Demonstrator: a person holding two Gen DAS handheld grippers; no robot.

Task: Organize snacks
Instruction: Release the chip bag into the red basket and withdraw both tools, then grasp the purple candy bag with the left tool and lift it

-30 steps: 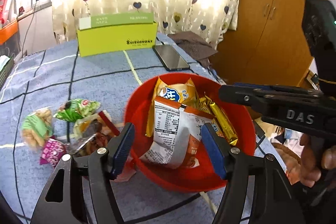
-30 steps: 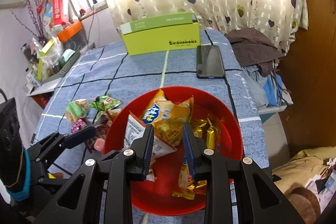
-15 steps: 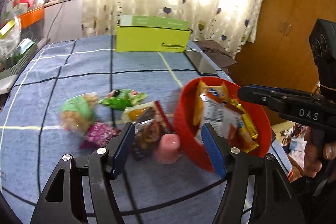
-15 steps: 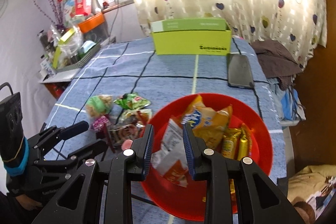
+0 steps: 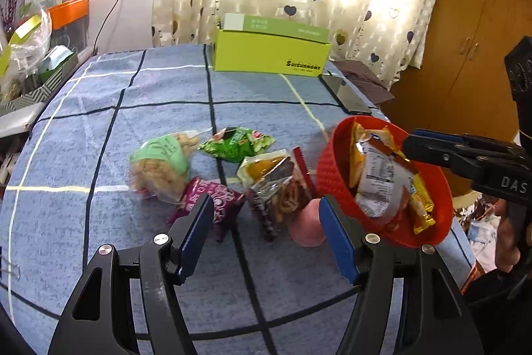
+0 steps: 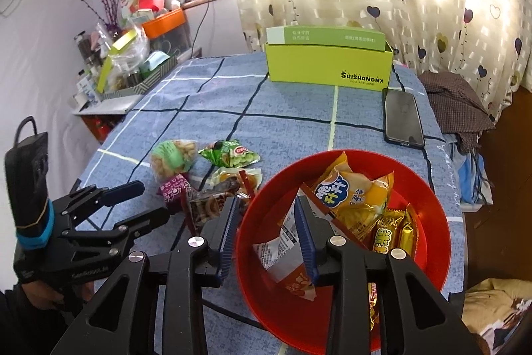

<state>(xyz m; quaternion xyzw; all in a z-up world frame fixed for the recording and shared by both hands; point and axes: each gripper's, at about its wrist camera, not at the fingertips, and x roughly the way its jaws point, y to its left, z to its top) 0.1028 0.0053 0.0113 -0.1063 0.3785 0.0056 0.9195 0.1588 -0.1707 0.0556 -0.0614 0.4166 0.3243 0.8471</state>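
Blue bedspread (image 5: pixel 159 95) carried loose snacks (image 5: pixel 232 175) beside the bowl (image 6: pixel 432 215); left gripper (image 5: pixel 266 232) gaped empty, right gripper (image 6: pixel 267 230) had just been opening astride the bowl's rim.

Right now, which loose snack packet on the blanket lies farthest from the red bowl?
The clear packet with the pale green label, at the far left of the cluster; the other loose packets lie between it and the red bowl.

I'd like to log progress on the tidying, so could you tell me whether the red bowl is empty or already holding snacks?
Partly filled: the red bowl holds several packets, including a yellow bag and gold bars; bare red floor shows in front.
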